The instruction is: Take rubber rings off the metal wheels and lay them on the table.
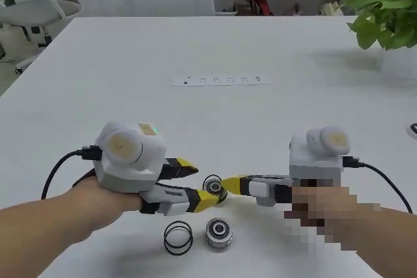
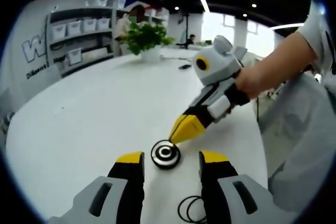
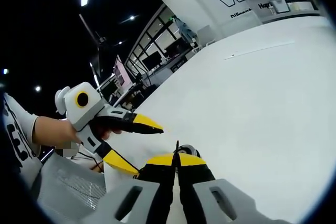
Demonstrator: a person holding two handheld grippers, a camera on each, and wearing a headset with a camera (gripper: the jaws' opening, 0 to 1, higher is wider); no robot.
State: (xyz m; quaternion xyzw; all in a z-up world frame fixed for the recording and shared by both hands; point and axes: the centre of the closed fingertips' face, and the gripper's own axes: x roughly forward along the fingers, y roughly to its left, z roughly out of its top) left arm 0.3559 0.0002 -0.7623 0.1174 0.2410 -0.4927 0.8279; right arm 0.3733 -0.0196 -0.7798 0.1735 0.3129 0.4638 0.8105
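Head view: my left gripper fingers apart, flanking a black-rimmed wheel — right gripper fingers pinch its rubber ring; a bare wheel lies nearby.

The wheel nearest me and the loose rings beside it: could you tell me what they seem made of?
Wheel: probably steel or similar metal, silvery and shiny, with bright glints on its rim. Loose rings: likely rubber, thin, black and matt, without glints; from looks alone, soft plastic is possible.
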